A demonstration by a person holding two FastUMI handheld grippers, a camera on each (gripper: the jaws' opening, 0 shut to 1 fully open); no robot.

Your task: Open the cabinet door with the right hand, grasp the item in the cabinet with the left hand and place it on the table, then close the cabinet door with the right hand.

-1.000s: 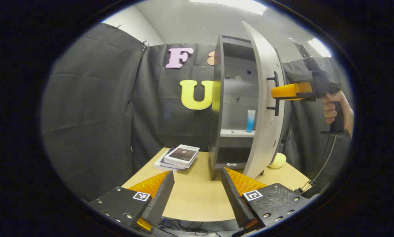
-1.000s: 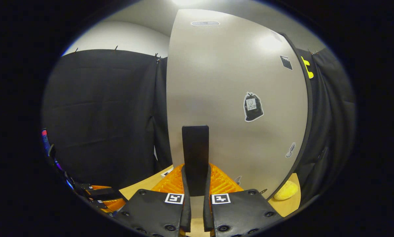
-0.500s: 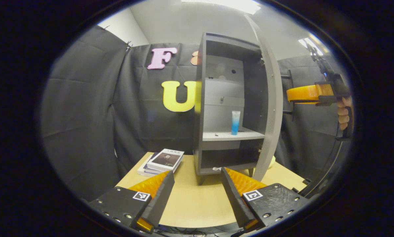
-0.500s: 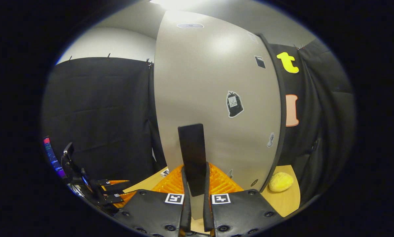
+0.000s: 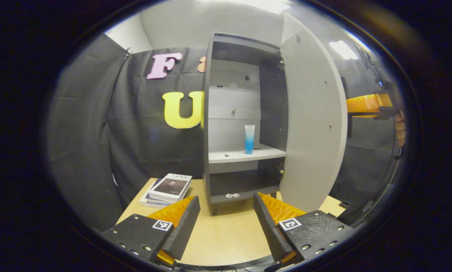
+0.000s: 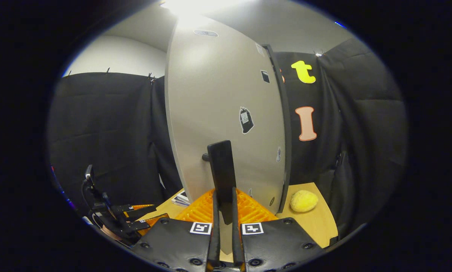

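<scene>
Right gripper [image 6: 223, 211] clamped on handle [image 6: 222, 170], holding door [image 5: 313, 121] wide. Left gripper [image 5: 226, 223], fingers apart, faces tube [image 5: 249, 139] at 12 o'clock, ready to reach.

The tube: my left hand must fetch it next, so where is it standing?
In the left gripper view the tube stands upright on the cabinet's middle shelf, toward its right, beside the open door.

Cabinet door [image 5: 313, 117] now swung wide, well past its half-open angle of a second ago, inner face turned into the left gripper view. Shelf and blue tube [image 5: 249, 139] fully exposed. Right gripper [image 6: 223, 211], clamped on the door handle [image 6: 222, 170], carried outward with it.
</scene>
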